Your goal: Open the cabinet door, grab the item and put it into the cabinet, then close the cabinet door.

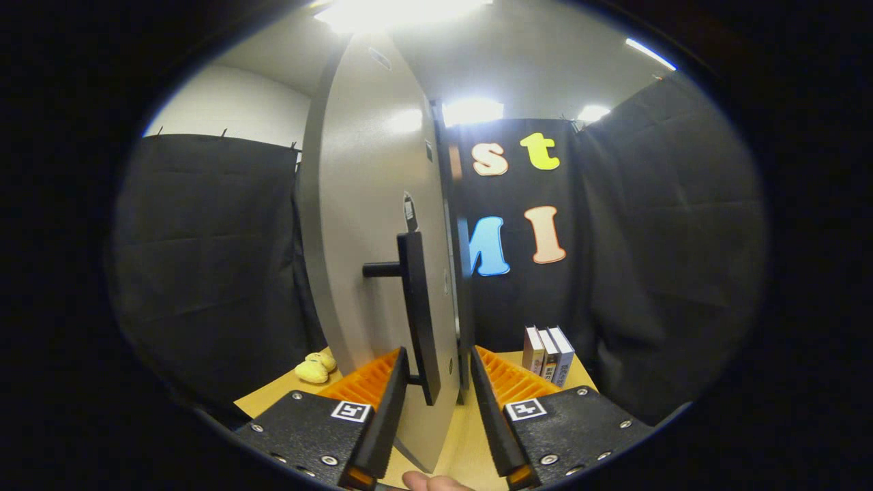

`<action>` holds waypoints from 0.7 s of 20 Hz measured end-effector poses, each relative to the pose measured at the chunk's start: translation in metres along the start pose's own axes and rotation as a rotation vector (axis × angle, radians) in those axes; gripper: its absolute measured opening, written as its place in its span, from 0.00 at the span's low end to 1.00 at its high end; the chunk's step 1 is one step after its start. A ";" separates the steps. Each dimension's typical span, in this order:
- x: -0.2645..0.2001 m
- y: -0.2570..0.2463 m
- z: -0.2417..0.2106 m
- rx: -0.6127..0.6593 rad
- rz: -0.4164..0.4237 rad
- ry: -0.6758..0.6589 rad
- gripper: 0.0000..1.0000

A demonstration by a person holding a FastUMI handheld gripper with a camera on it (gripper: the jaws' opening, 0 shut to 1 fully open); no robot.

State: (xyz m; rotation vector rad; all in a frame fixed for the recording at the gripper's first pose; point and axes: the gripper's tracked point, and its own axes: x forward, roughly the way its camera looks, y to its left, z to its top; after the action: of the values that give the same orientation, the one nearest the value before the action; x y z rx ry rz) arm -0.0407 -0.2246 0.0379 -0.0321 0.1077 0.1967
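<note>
The hand-held gripper [440,372] faces a grey cabinet door [372,225] seen nearly edge-on, swung out toward the camera. Its fingers stand apart, one on each side of the door's free edge. The dark bar handle [417,314] runs upright on the door's face, held off it by a short stub [382,270], and its lower end sits between the fingers, just beside the left finger [389,402]; whether they touch cannot be told. The right finger [487,402] lies on the far side of the door edge, with a clear gap to the handle, so nothing is clamped.

The door stands on a light wooden tabletop [464,436]. A small sticker [410,208] shows on the door above the handle.

Beyond the left finger, to the left of the door, a yellow plush toy [314,368] lies on the tabletop, near the black cloth wall [204,273] and well apart from the fingers. Beyond the right finger, three books [548,353] stand upright side by side on the tabletop, spines toward the camera, against the cloth.

A fingertip of the person's hand [433,483] shows below, between the bases of the two fingers. Bright ceiling lights [470,110] glare above the cloth and off the top of the door.
</note>
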 end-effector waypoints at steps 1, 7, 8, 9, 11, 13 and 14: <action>0.000 -0.006 -0.003 0.035 -0.024 0.007 0.63; -0.010 -0.033 -0.008 0.189 -0.136 -0.019 0.84; -0.015 -0.031 -0.006 0.172 -0.153 -0.043 0.89; -0.022 -0.031 -0.004 0.140 -0.183 -0.077 0.93; -0.036 -0.029 -0.003 0.064 -0.261 -0.160 0.94; -0.049 -0.017 -0.008 0.024 -0.311 -0.222 0.93; -0.051 -0.010 -0.018 0.011 -0.325 -0.222 0.94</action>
State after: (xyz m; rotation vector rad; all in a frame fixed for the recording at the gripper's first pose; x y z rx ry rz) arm -0.0906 -0.2455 0.0260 -0.0161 -0.1182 -0.1257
